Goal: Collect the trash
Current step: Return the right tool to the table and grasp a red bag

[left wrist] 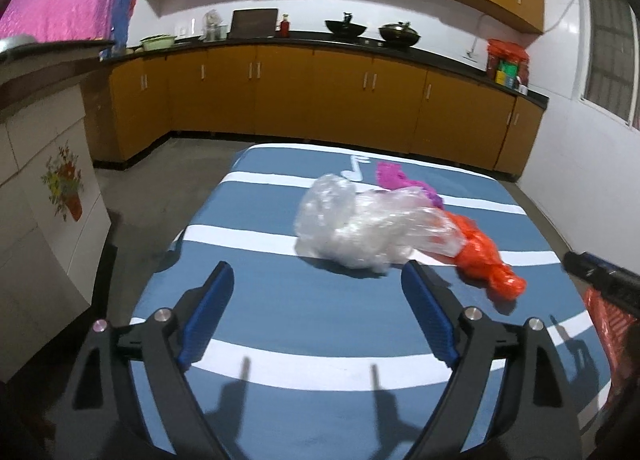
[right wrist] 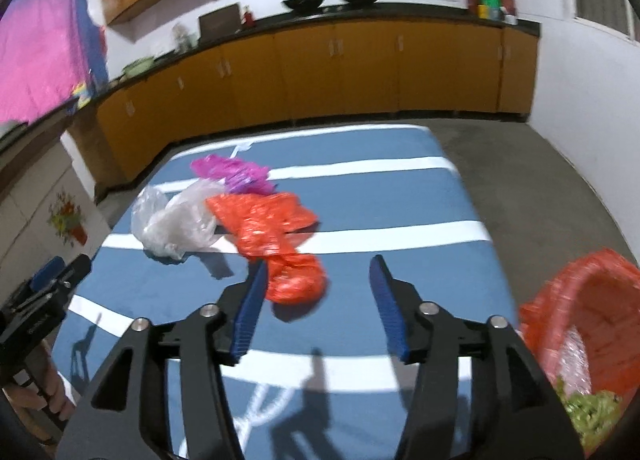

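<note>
On the blue striped table (left wrist: 280, 300) lie three crumpled plastic bags. A clear bag (left wrist: 360, 224) (right wrist: 172, 220) is in the middle, an orange bag (left wrist: 484, 260) (right wrist: 276, 236) lies to its right, and a purple bag (left wrist: 396, 178) (right wrist: 232, 172) lies behind them. My left gripper (left wrist: 318, 276) is open and empty, just in front of the clear bag. My right gripper (right wrist: 320, 272) is open, its left finger beside the orange bag's near end. An orange bin (right wrist: 592, 312) lined with a bag, holding trash, stands at the table's right edge.
Orange kitchen cabinets (left wrist: 280, 88) with a black counter run along the far wall, carrying woks and containers. A white cupboard with a flower sticker (left wrist: 52, 196) stands left of the table. Grey floor (right wrist: 540, 164) surrounds the table. The left gripper shows at the right view's left edge (right wrist: 44, 292).
</note>
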### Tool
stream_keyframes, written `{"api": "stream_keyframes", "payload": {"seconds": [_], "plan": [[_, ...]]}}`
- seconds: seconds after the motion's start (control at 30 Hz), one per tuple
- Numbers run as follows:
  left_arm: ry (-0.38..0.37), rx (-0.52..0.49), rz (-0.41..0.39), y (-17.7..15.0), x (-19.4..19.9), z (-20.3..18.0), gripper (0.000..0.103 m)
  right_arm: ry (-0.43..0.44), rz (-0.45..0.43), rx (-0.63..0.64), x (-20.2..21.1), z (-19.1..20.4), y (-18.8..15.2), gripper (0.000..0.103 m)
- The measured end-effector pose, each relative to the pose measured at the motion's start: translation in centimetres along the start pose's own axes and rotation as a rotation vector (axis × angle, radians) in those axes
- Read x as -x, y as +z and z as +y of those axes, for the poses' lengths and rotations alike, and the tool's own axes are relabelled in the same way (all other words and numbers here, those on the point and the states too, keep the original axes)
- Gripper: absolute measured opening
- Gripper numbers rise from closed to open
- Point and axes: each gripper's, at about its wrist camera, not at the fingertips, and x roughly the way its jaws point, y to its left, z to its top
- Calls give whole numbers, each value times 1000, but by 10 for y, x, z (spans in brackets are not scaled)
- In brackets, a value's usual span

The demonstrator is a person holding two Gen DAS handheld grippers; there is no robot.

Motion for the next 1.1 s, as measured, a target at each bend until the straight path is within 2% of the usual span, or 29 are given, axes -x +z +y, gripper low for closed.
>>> {"api": "stream_keyframes", "payload": {"seconds": [0.33,0.63,0.7,0.8,0.93,1.1], "plan": [[32,61,28,3,-19,30,84,11,78,78,-61,29,7,62],[25,61,41,8,-34,29,84,40,151,83,-90,36,7,61],[19,49,43,9,-38,24,84,40,169,98,-93,37,6,50],[7,28,45,12,-44,15,84,46,168,81,-89,31,6,42],[-17,-1,54,18,-58,1,84,21,162,84,-79,20,2,39],[-41,-14,85,33,-83,-9,85,-9,154,23,-68,-8,-5,39]]}}
